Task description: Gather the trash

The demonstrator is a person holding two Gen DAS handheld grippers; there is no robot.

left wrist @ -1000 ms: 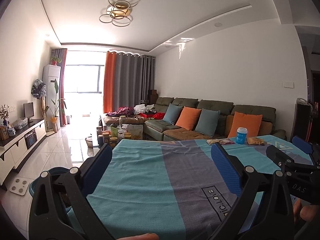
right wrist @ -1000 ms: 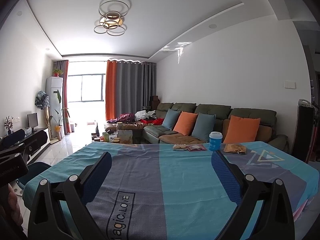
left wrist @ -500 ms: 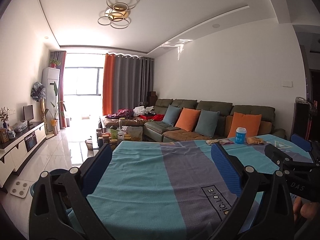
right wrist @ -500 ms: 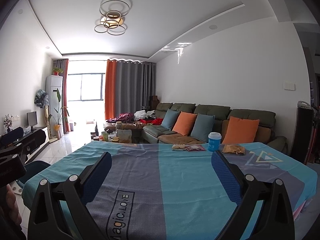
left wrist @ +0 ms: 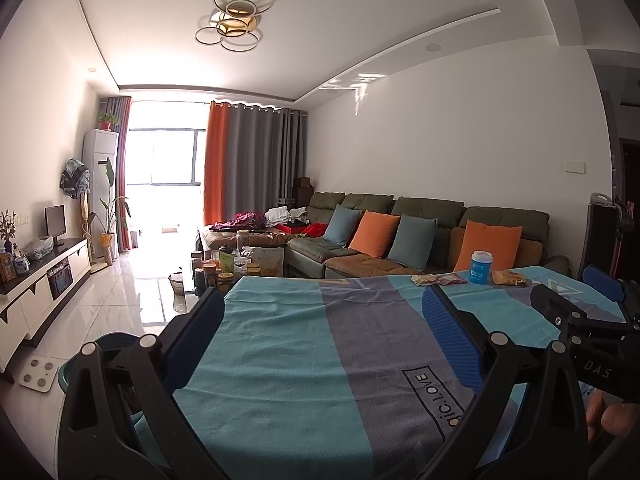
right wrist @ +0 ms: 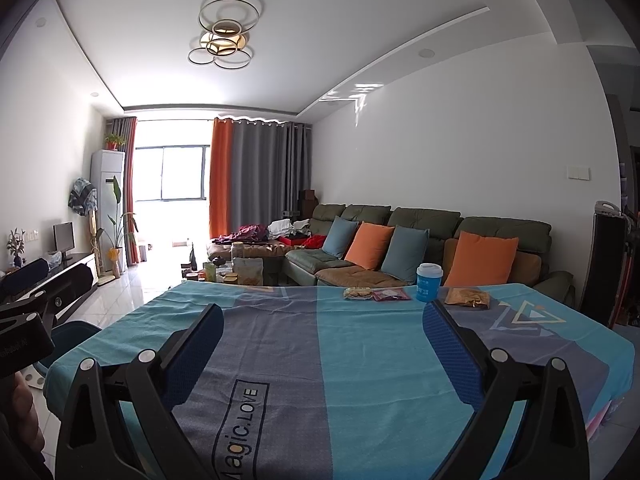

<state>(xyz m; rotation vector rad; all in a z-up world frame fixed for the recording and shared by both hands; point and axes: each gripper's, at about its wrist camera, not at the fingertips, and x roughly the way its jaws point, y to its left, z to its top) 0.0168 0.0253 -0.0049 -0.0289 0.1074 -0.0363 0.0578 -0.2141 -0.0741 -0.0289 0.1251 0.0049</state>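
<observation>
On the far edge of the table lie a blue cup with a white lid, a tan snack packet, a red-purple wrapper and a brown crumpled packet. My left gripper is open over the near left part of the table, with nothing between its fingers. My right gripper is open too, empty, well short of the trash. The right gripper shows at the right edge of the left wrist view.
A teal and grey-blue cloth covers the table. A blue bin stands on the floor by the table's left side. Beyond are a green sofa with cushions, a cluttered coffee table and a TV cabinet.
Both views have tilted slightly upward and crept forward. Both grippers stay open and empty, and nothing on the table has moved.
</observation>
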